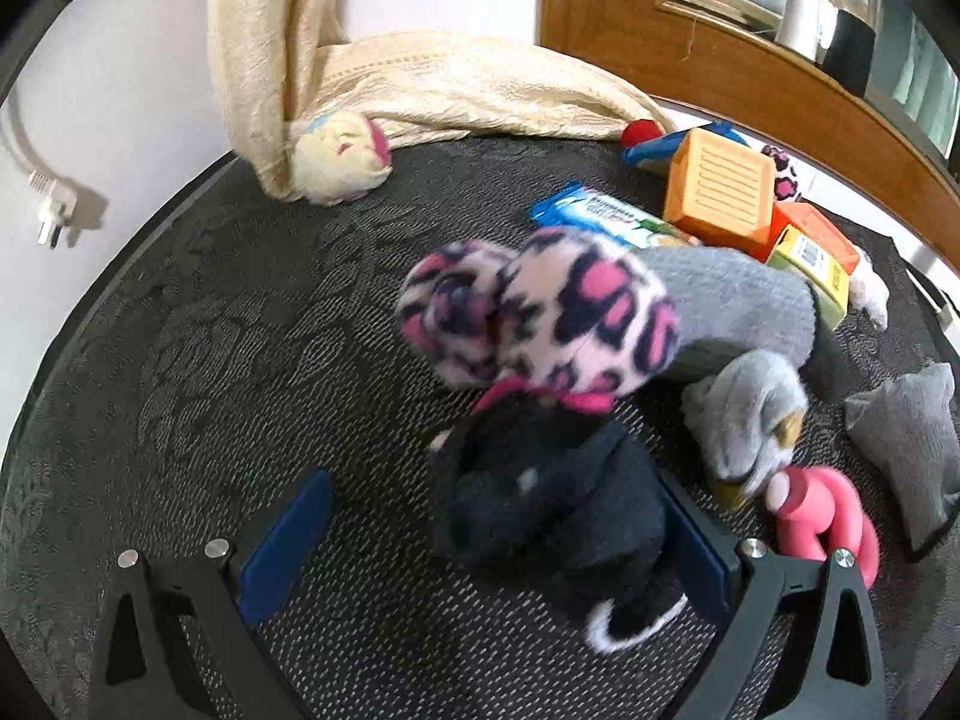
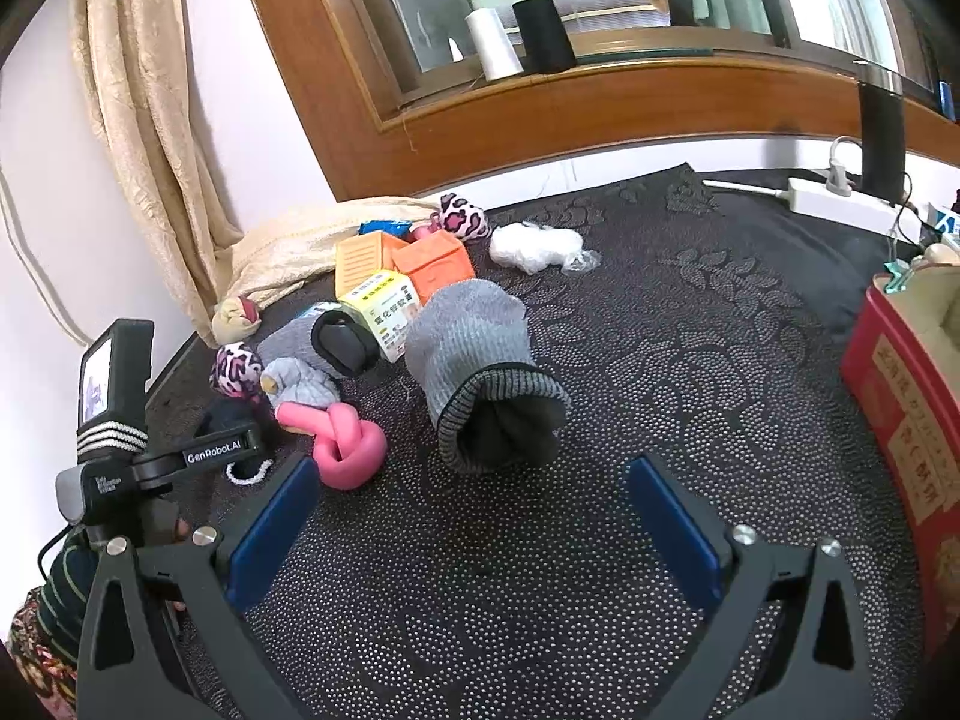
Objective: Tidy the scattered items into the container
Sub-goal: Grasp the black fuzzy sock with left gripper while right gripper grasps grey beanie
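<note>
My left gripper (image 1: 492, 540) is open, its jaws standing either side of a black rolled sock (image 1: 540, 498) that touches the right pad. A pink leopard-print sock ball (image 1: 540, 306) lies just beyond it, then a grey sock (image 1: 738, 312), a light grey bundle (image 1: 744, 414) and a pink knotted toy (image 1: 822, 516). My right gripper (image 2: 474, 516) is open and empty above the dark cloth, just short of a grey knit sock (image 2: 480, 360). The red container (image 2: 900, 396) stands at the right edge of the right wrist view. The left gripper body (image 2: 150, 456) shows at left there.
Orange boxes (image 2: 432, 264), a yellow-white box (image 2: 384, 306), a blue packet (image 1: 594, 210), a white plastic wad (image 2: 534, 246) and a yellow plush ball (image 1: 342, 162) lie near the cream curtain (image 1: 420, 84). A white power strip (image 2: 840, 204) lies at the back right.
</note>
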A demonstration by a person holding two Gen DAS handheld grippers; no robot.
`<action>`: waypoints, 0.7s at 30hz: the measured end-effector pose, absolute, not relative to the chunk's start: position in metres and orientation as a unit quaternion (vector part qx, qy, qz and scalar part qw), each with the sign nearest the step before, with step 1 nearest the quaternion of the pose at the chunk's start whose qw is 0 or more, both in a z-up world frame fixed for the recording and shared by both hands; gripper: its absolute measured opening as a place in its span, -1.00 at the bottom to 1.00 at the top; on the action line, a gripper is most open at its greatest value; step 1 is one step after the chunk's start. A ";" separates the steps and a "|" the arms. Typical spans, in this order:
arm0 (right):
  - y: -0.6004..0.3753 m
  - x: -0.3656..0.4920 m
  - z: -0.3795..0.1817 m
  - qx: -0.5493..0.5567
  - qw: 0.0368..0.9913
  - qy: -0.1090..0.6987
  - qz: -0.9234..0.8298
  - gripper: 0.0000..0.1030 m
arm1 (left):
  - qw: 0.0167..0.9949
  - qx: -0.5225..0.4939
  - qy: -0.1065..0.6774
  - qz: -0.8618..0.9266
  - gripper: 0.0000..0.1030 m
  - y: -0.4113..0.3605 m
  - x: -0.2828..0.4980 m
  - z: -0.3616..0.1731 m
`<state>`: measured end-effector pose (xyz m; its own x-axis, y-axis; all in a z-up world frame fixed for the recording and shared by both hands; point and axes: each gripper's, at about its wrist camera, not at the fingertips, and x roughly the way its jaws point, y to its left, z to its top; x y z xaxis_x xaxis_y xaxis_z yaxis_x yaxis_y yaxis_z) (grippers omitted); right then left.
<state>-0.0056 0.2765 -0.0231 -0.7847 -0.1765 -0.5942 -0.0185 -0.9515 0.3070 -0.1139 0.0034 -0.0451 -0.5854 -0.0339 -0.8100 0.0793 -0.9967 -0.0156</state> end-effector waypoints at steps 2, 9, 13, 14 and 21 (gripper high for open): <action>0.279 -0.006 -0.023 0.325 0.037 -0.152 -0.933 1.00 | 0.019 0.443 0.032 -0.896 0.40 0.004 -0.113 -0.042; 0.281 -0.008 -0.025 0.330 0.026 -0.153 -0.931 0.89 | -0.023 0.430 0.056 -0.901 0.11 0.002 -0.110 -0.040; 0.281 -0.012 -0.023 0.342 0.028 -0.157 -0.926 0.85 | -0.038 0.426 0.063 -0.902 0.08 -0.001 -0.104 -0.039; 0.280 -0.014 -0.021 0.348 0.031 -0.157 -0.924 0.85 | -0.042 0.425 0.062 -0.902 0.08 -0.001 -0.101 -0.039; 0.253 -0.050 0.007 0.376 0.034 -0.053 -0.924 0.85 | -0.063 0.390 0.065 -0.916 0.08 0.003 -0.084 -0.021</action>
